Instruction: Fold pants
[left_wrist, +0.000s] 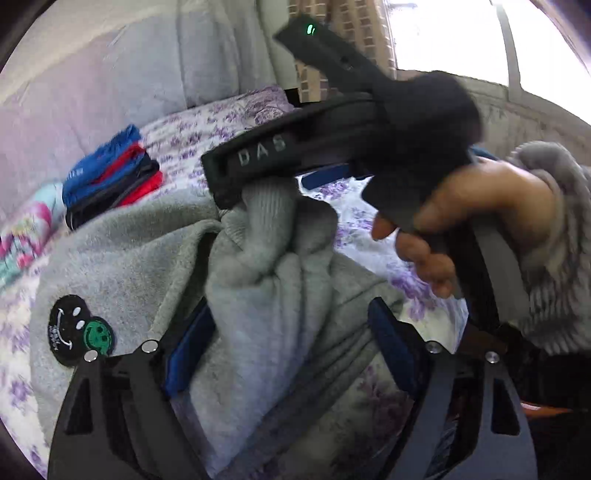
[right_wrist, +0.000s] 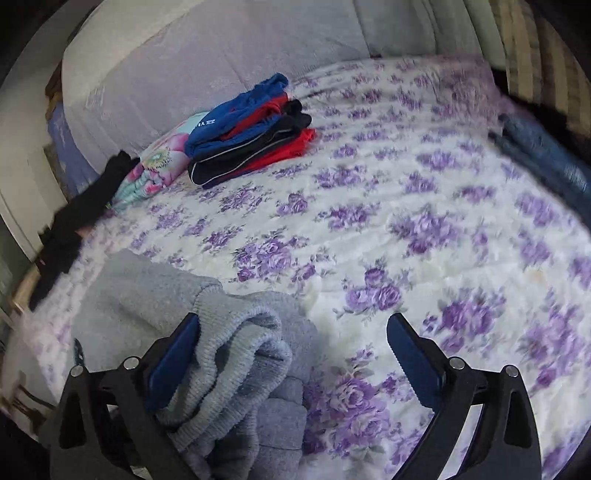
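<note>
Left wrist view: grey pants (left_wrist: 280, 295) are seen bunched between the wide-spread left claw (left_wrist: 291, 354); the right claw (right_wrist: 295, 354) is likewise spread wide over the bed (right_wrist: 406, 221).

Each gripper is a black frame with two flat, triangular cut-out arms, round silver screw heads at the pivots and dark blue pads lining the inner faces of its fingers. On the left gripper (left_wrist: 291, 343) the pads are smooth strips; one pad of the right gripper (right_wrist: 295, 350) has a toothed edge. Seen from the left wrist, the right gripper's black body carries the pale letters "DAS" and a small green light on a black block. The hand (left_wrist: 461, 221) around its grey handle wears a fuzzy grey knit sleeve (left_wrist: 554, 240).
</note>
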